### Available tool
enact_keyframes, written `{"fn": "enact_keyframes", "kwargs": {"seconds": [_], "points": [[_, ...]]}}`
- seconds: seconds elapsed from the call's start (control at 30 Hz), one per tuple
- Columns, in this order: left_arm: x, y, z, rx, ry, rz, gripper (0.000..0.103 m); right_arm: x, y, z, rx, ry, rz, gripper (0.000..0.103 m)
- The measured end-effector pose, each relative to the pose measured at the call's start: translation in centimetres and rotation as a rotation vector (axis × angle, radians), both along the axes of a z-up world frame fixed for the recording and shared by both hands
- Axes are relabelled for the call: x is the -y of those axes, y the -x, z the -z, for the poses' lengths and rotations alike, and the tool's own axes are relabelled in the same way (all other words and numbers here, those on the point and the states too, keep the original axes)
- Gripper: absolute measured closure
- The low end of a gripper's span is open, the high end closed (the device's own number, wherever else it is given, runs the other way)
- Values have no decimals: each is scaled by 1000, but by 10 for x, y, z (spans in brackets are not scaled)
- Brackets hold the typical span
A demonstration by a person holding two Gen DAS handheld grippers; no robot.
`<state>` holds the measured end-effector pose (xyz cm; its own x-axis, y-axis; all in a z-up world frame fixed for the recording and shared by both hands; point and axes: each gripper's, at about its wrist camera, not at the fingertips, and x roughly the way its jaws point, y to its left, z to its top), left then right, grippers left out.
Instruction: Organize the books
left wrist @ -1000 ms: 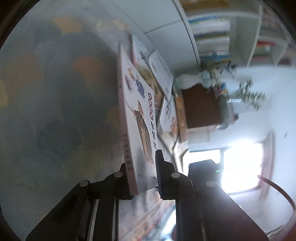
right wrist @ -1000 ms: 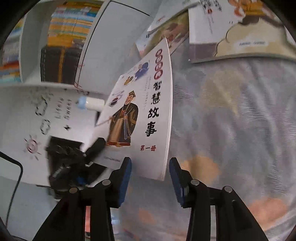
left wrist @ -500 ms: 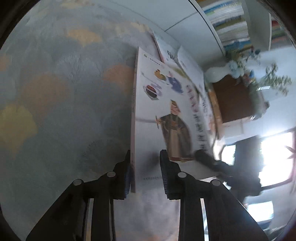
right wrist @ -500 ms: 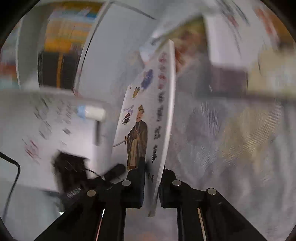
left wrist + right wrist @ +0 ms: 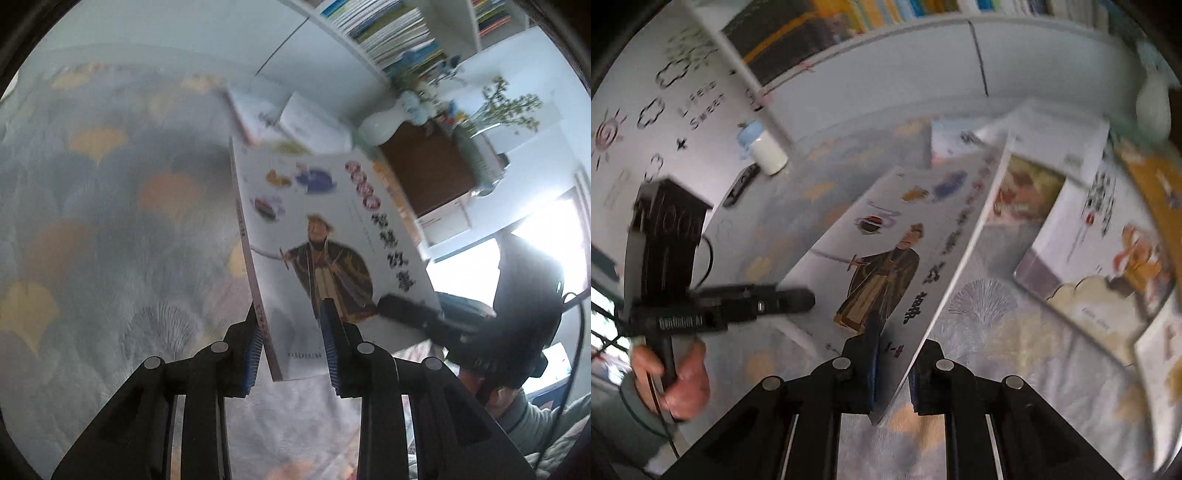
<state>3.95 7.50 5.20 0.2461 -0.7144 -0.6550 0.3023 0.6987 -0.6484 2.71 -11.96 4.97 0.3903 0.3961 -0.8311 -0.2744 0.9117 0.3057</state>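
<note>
A thin white book (image 5: pixel 332 221) with a robed figure on its cover is lifted off the bed blanket (image 5: pixel 110 221). My right gripper (image 5: pixel 897 343) is shut on the lower edge of this book (image 5: pixel 905 229), its pads pressing both faces. My left gripper (image 5: pixel 291 325) has its jaws apart. The spine corner lies slantwise between them, close to the left finger. In the left wrist view the right gripper (image 5: pixel 406 310) reaches the book from the right. In the right wrist view the left gripper (image 5: pixel 798 299) comes in from the left, held by a hand (image 5: pixel 683 380).
Several other books lie on the blanket beyond, one with an orange figure (image 5: pixel 1100 266). A white bookshelf (image 5: pixel 388 33) full of books stands behind. A white vase (image 5: pixel 380 125) sits on a brown cabinet (image 5: pixel 428 173). A small bottle (image 5: pixel 764 147) lies at the blanket's far edge.
The right jaws closed on the book's lower edge and the left jaws loosened from its spine. The book rose and rolled, so that its cover now faces the left camera more.
</note>
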Motion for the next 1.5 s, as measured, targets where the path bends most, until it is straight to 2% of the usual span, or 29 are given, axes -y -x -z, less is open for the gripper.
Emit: {"fn": "enact_keyframes", "kwargs": {"seconds": [0.17, 0.33, 0.47, 0.67, 0.87, 1.03, 1.17, 1.4, 1.5], "points": [[-16, -9, -35, 100, -18, -19, 77, -14, -1, -32, 89, 32, -37, 90], [-50, -34, -66, 195, -45, -126, 77, -35, -31, -59, 170, 3, -93, 90], [-90, -55, -68, 210, -68, -220, 77, -76, -76, -64, 200, -30, -154, 90], [-139, -76, -56, 199, -93, -336, 77, -129, -126, -52, 204, -36, -272, 89], [-153, -99, -30, 158, -141, -382, 77, -159, -162, -23, 153, -45, -306, 88], [-148, -111, 0, 95, -196, -378, 77, -161, -183, 16, 72, -62, -278, 85], [-143, -106, 19, 46, -192, -369, 77, -157, -187, 38, 15, -68, -252, 84], [-143, -97, 25, 9, -232, -392, 77, -154, -189, 55, -61, -73, -196, 83], [-155, -87, 20, 11, -244, -438, 75, -152, -190, 59, -110, -67, -164, 77]]}}
